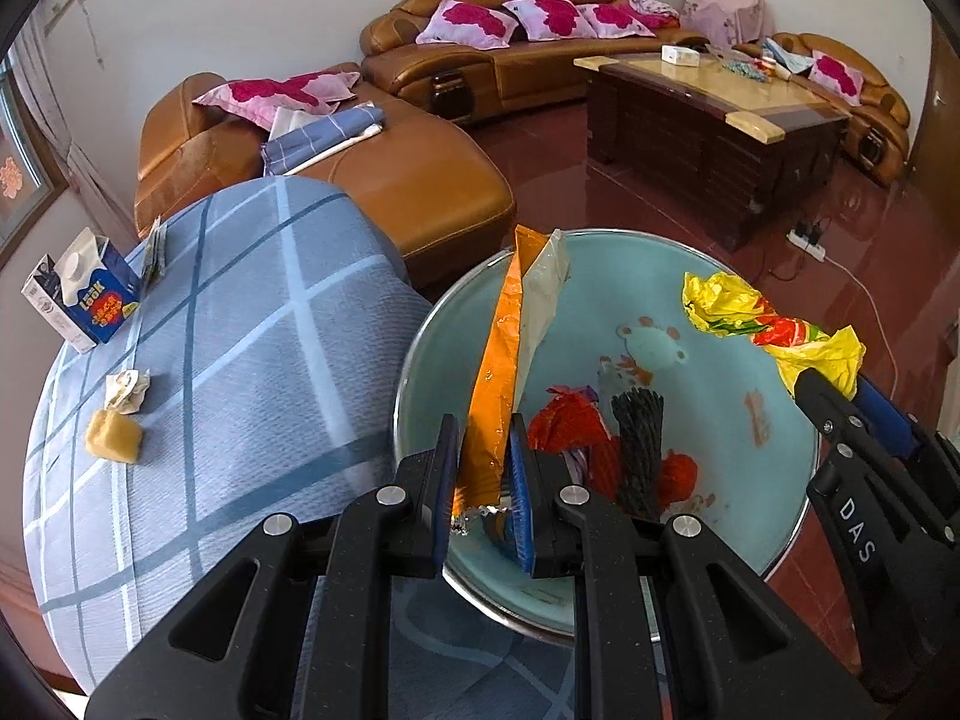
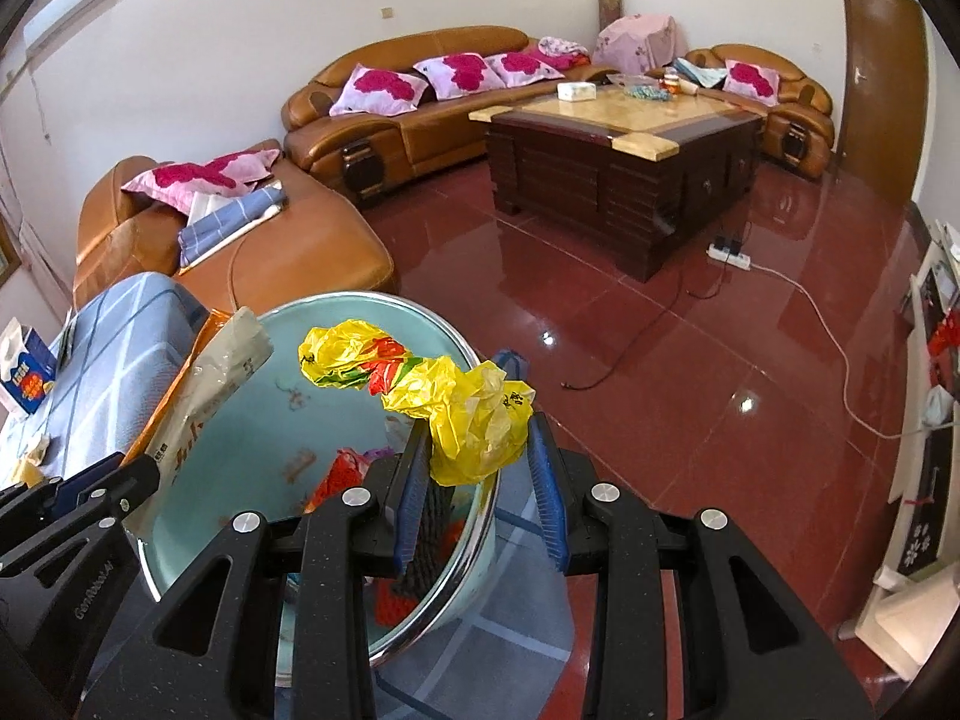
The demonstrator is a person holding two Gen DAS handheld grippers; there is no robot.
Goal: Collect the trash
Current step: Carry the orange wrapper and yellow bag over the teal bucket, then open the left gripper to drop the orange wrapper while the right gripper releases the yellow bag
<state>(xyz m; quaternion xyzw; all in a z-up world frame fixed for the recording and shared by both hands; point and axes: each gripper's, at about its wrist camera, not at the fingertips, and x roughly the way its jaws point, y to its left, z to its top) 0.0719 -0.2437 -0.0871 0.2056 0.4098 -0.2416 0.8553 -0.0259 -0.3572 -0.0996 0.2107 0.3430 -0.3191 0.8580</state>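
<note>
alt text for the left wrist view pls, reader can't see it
The left gripper clamps an orange snack wrapper over a light blue basin already holding trash. At right, the right gripper holds a crumpled yellow plastic bag above it.

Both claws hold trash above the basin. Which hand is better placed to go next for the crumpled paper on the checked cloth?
Probably left. The left claw is beside the checked cloth where the crumpled paper lies.
</note>
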